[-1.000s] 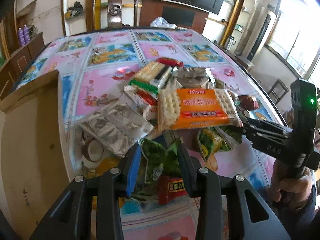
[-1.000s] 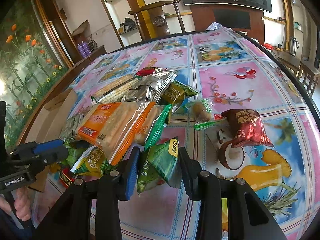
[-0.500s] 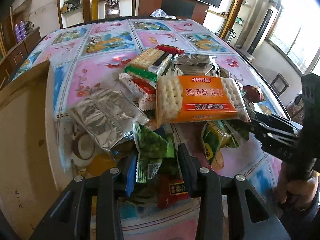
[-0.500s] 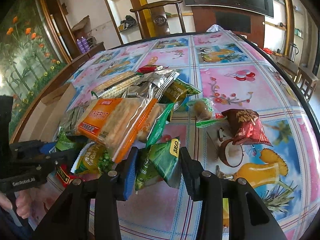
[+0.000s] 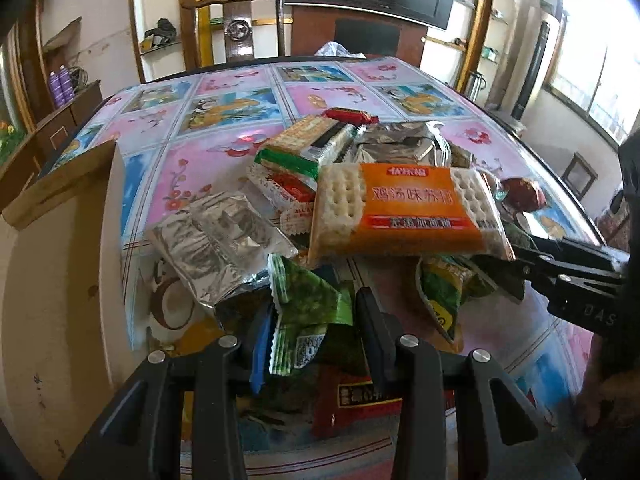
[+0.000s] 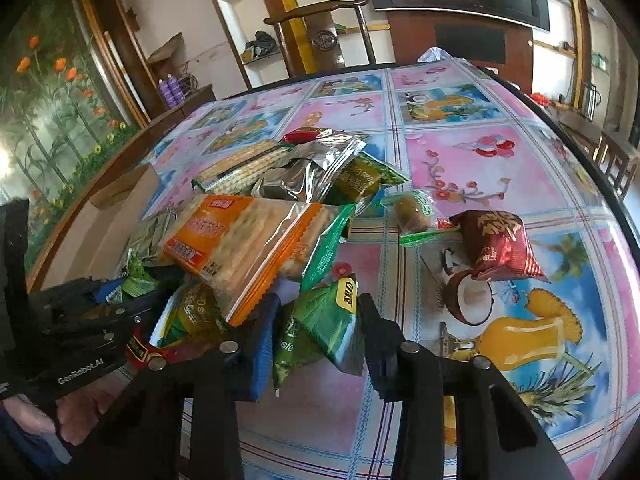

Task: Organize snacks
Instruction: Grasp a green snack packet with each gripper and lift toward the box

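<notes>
My left tool (image 5: 310,326) is clamped on a green snack packet (image 5: 308,312) at the pile's near edge; the cardboard box (image 5: 60,240) lies directly left — nearer this arm. My right tool (image 6: 316,328) clamps another green packet (image 6: 320,328).

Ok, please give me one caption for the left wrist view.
Left gripper around a green packet, below an orange cracker pack on the snack pile.
</notes>
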